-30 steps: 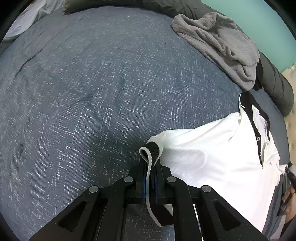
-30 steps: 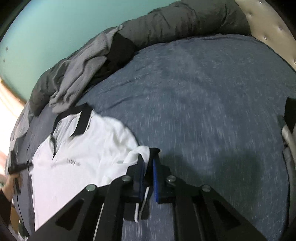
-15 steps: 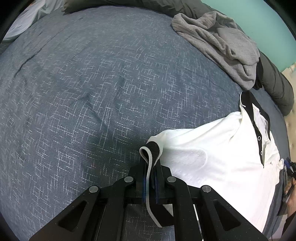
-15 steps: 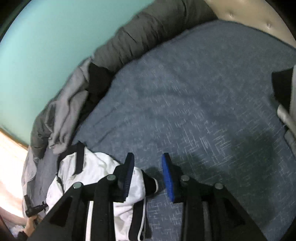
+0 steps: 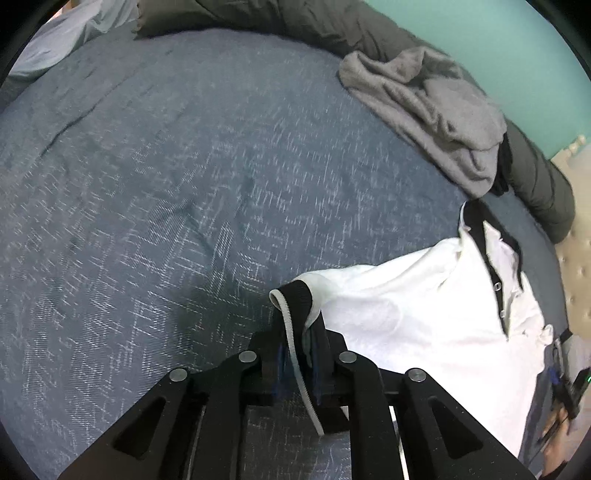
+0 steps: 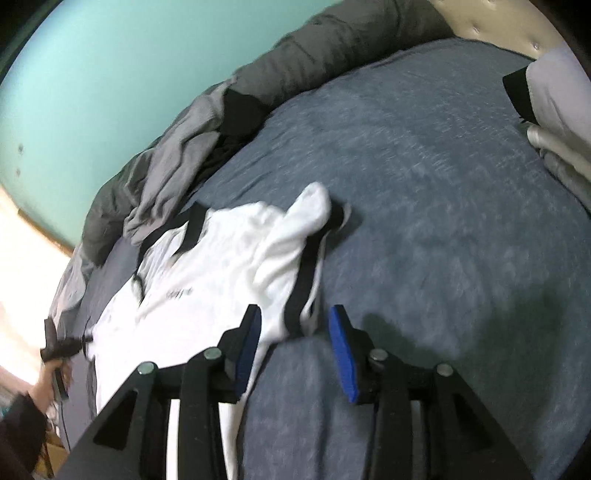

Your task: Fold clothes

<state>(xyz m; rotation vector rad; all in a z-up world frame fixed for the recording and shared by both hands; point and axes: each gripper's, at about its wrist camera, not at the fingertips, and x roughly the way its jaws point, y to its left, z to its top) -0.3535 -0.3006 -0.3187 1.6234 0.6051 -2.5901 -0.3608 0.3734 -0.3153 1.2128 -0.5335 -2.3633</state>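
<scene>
A white polo shirt (image 5: 424, 314) with a black collar and placket lies on the blue-grey bedspread (image 5: 147, 184). My left gripper (image 5: 297, 354) holds its black, white-edged sleeve cuff (image 5: 295, 295) between the pads; the jaws are starting to open and the cuff still hangs between them. In the right wrist view the shirt (image 6: 221, 266) lies crumpled, its other black-trimmed sleeve (image 6: 310, 229) dropped on the bed. My right gripper (image 6: 295, 339) is opening, pulled back from the shirt. A black edge of the shirt lies between its blue fingertips (image 6: 341, 347), which do not press on it.
A crumpled grey garment (image 5: 424, 110) lies at the far side against a dark rolled duvet (image 5: 295, 22). Folded clothes (image 6: 554, 122) are stacked at the right edge. A hand holding the other gripper (image 6: 55, 350) shows at the left.
My right gripper let go of the sleeve, opened and drew back, leaving the sleeve on the bed. The left gripper stayed put with the cuff, its pads slightly further apart.
</scene>
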